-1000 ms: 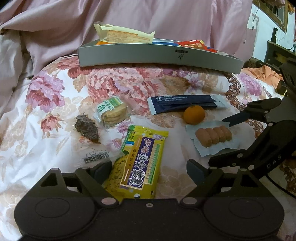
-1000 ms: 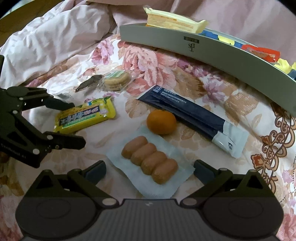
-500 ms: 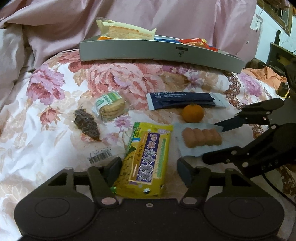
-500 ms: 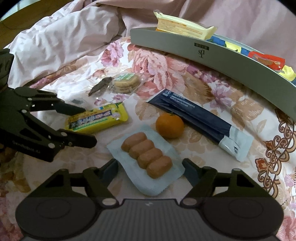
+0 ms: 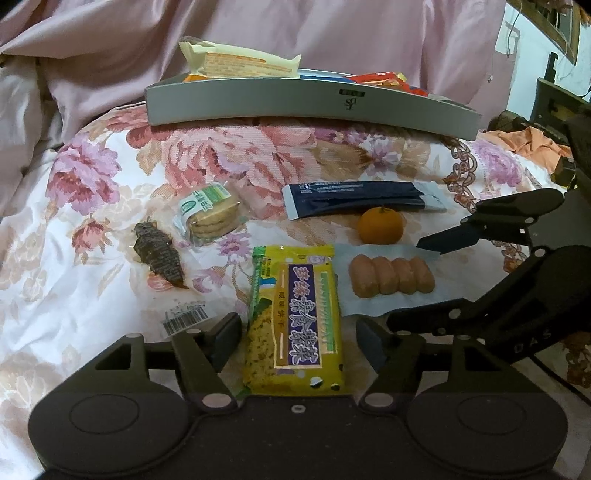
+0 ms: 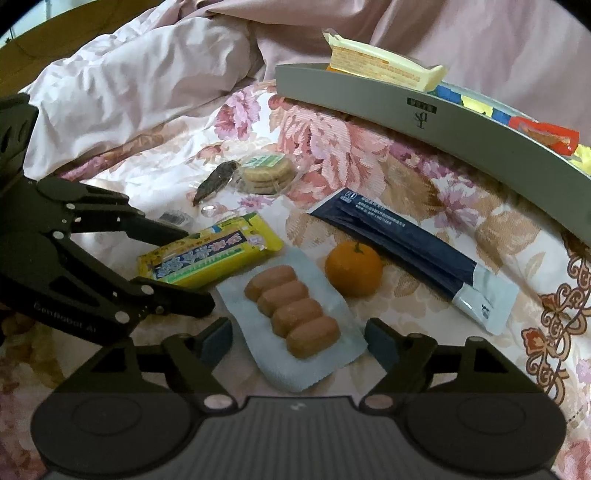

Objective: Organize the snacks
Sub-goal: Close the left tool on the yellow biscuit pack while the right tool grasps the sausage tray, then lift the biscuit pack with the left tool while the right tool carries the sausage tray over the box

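Note:
My left gripper (image 5: 297, 341) is open, its fingers on either side of the near end of a yellow cracker packet (image 5: 295, 317), apart from it. My right gripper (image 6: 297, 341) is open around the near end of a clear pack of small sausages (image 6: 293, 310). The yellow packet (image 6: 210, 253) and the left gripper (image 6: 199, 267) also show in the right wrist view. A grey tray (image 5: 310, 105) at the back holds several snack packets. An orange (image 5: 380, 226), a dark blue sachet (image 5: 362, 199), a biscuit pack (image 5: 208, 214) and a dark dried snack (image 5: 159, 254) lie on the floral bedspread.
A pink quilt (image 5: 258, 29) is piled behind the tray. A barcode label (image 5: 184, 317) lies by my left finger. Orange cloth (image 5: 528, 142) and dark furniture sit at the right edge. The right gripper's fingers (image 5: 447, 243) reach in over the sausage pack.
Both grippers have moved forward and lower: the yellow packet has come between my left fingers, the sausage pack between my right fingers. No object has shifted.

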Demonstrator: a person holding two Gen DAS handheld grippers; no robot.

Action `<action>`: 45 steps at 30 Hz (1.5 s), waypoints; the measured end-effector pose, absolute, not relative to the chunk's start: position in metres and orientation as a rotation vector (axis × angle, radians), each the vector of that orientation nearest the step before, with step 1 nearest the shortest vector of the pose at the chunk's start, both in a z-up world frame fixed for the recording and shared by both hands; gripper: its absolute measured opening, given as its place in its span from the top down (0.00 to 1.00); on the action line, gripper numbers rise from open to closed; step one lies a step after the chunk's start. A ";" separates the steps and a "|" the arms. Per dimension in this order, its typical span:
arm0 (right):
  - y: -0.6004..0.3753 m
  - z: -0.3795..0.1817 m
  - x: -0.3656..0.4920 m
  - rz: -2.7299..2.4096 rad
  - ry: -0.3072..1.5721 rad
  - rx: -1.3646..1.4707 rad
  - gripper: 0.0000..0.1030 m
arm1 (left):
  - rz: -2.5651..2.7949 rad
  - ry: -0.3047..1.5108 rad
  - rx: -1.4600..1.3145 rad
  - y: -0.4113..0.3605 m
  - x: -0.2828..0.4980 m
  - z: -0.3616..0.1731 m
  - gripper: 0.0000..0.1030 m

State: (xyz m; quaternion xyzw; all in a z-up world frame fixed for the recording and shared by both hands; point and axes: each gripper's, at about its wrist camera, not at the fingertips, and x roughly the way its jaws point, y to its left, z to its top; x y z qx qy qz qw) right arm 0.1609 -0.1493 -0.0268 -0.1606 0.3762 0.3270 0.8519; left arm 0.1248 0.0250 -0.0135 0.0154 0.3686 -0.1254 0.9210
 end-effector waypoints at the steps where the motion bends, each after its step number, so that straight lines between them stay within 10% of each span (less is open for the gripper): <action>1: -0.150 -0.027 0.161 0.682 0.788 -0.338 0.19 | -0.256 0.757 0.033 0.025 0.126 -0.013 0.29; 16: -0.147 -0.029 0.156 0.705 0.754 -0.358 0.34 | -0.234 0.741 0.051 0.023 0.123 -0.014 0.51; 45: -0.110 -0.040 0.105 0.663 0.464 -0.774 0.43 | -0.059 0.675 -0.071 0.020 0.102 -0.005 0.51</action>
